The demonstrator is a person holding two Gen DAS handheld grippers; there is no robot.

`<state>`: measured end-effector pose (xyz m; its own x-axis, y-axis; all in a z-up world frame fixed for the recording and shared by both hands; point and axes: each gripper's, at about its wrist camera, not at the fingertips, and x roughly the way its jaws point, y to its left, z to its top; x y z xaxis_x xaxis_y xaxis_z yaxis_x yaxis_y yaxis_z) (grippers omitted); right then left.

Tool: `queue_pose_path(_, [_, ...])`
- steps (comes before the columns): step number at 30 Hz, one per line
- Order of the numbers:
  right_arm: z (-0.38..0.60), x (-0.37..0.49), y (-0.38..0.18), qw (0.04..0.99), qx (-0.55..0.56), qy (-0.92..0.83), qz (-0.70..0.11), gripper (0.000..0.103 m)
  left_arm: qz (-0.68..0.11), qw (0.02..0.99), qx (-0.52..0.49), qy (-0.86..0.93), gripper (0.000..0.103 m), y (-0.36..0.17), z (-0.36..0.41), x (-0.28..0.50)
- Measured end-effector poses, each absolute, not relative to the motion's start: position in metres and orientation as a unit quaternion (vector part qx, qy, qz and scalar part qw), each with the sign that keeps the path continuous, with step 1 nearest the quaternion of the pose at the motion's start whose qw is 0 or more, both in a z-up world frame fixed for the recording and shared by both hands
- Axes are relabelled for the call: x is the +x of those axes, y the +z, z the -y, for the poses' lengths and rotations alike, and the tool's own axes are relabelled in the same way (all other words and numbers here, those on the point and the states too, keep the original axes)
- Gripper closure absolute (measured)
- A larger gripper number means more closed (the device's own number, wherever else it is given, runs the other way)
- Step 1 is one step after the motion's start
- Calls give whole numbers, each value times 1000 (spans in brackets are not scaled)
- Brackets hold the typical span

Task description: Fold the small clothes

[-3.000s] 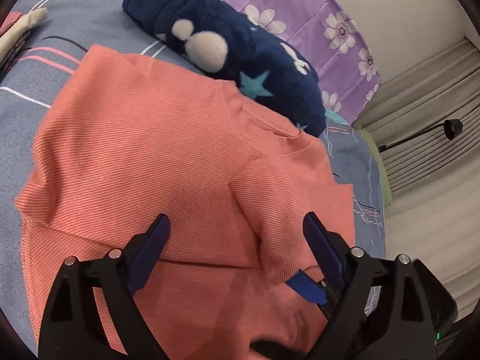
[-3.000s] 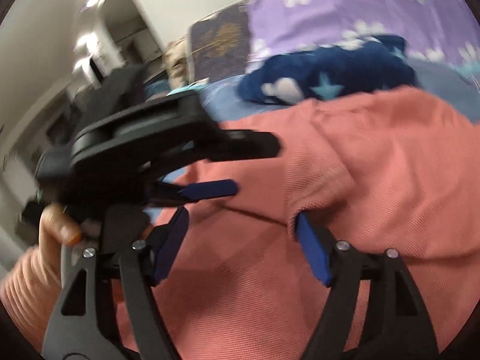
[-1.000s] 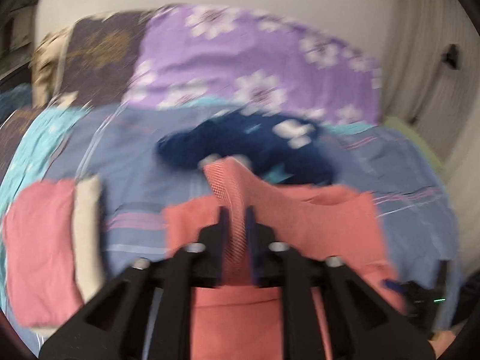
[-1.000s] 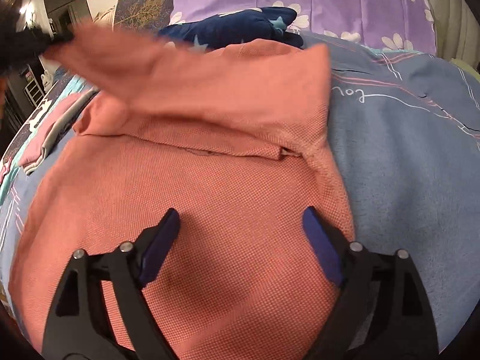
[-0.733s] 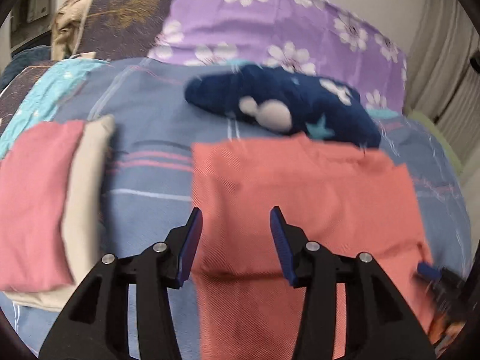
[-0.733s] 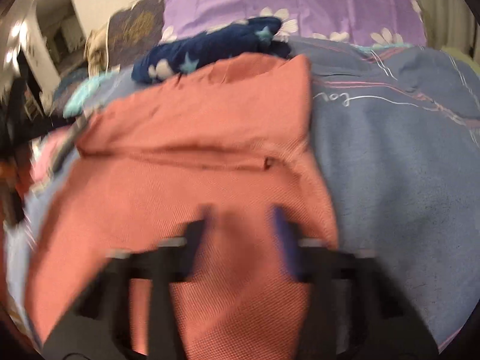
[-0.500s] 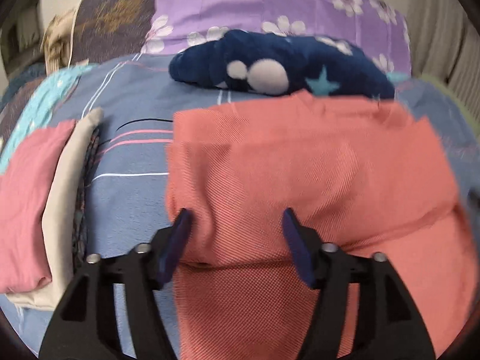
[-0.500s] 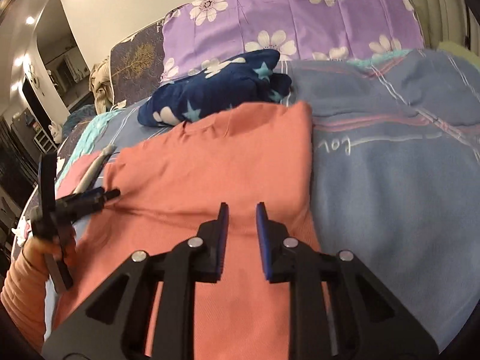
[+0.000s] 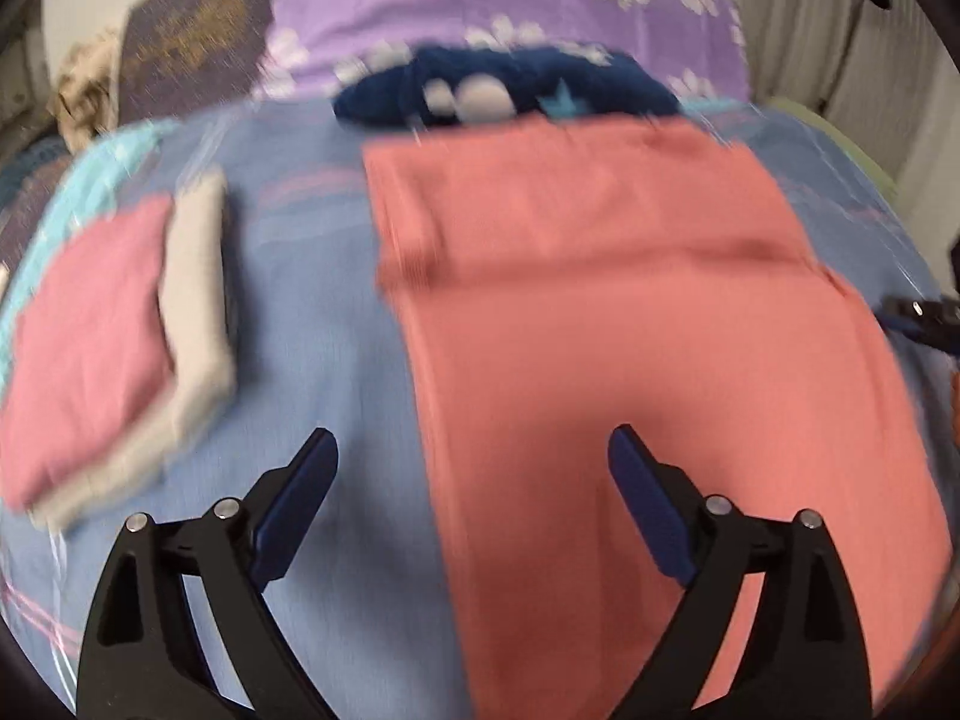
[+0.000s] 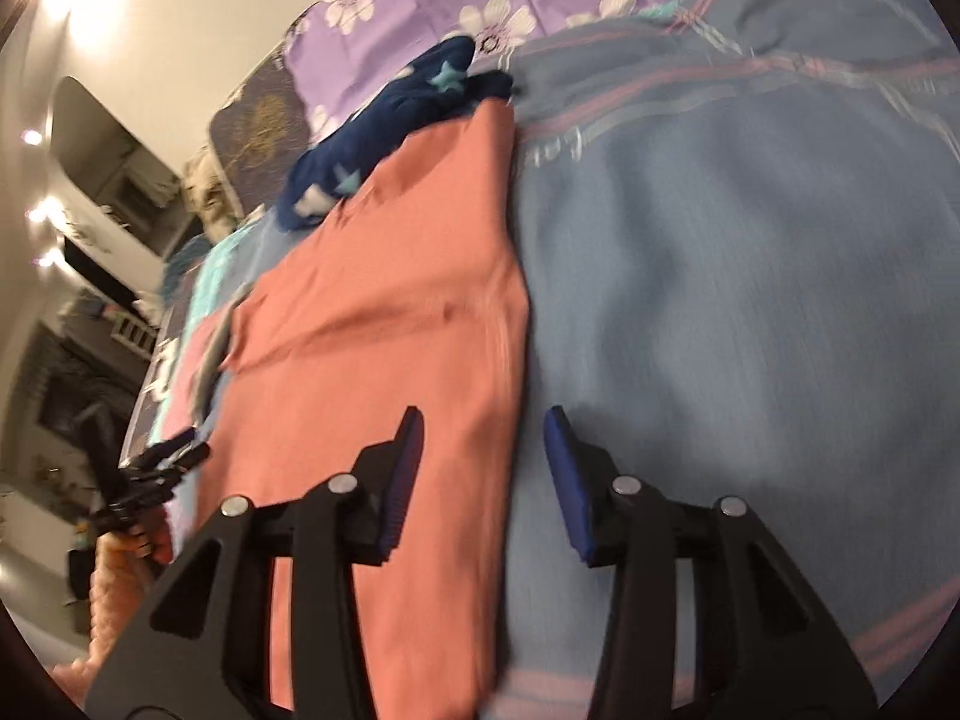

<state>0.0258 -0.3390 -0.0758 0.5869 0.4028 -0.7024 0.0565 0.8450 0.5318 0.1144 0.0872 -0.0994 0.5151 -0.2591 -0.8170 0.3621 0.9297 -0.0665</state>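
- Coral-pink knitted top, sleeves folded in, spread flat as a long panel on the blue striped bedspread.
- Near its far edge, a crease running across the cloth; beyond that edge, touching it, a navy plush blanket with white dots and pale stars, then a purple flowered pillow.
- Off to the top's left, well apart, a folded pile: pink cloth over a beige piece.
- Left gripper, black with blue pads, jaws wide, having just been opening, nothing clamped; left side edge of the top lying between the fingers, pads clear of the fabric.
- Right gripper, jaws partly apart, having just been opening from nearly closed, holding nothing; right side edge of the top running up between the fingers, bedspread under the right pad.
- Both views smeared by motion blur.
- In the right wrist view, left gripper small at the far left, carried by a hand with a peach ribbed sleeve.
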Motion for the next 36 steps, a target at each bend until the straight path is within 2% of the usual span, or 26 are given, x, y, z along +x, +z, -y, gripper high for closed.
queue_pose_path(3, [340, -7, -86, 836, 282, 119, -455, 69, -473, 859, 54, -190, 11, -112, -103, 82])
queue_pose_path(7, [330, -42, -93, 829, 288, 131, -460, 69, -466, 861, 52, -196, 11, -113, -116, 46])
queue_pose_path(15, [318, -84, -96, 814, 304, 156, -470, 69, -470, 845, -47, -253, 12, -112, -138, -4])
queue_pose_path(17, [316, -95, -99, 807, 314, 162, -474, 69, -469, 839, -54, -271, 18, -112, -138, -15])
queue_pose_path(19, [316, -110, -101, 802, 321, 166, -475, 69, -471, 835, -39, -282, 28, -111, -136, -30])
queue_pose_path(21, [314, -124, -101, 795, 327, 172, -481, 69, -475, 829, -33, -292, 31, -110, -138, -46])
queue_pose_path(24, [309, -140, -101, 787, 329, 181, -490, 66, -477, 823, -50, -304, 32, -110, -144, -58])
queue_pose_path(26, [307, -146, -102, 785, 332, 189, -488, 59, -476, 822, -57, -307, 32, -113, -145, -57])
queue_pose_path(29, [303, -142, -104, 783, 340, 194, -484, 54, -472, 822, -72, -311, 32, -117, -138, -50])
queue_pose_path(32, [297, -141, -103, 780, 340, 202, -485, 53, -469, 820, -75, -320, 33, -116, -132, -52])
queue_pose_path(36, [297, -146, -102, 782, 334, 211, -482, 55, -467, 818, -93, -322, 62, -116, -142, -58])
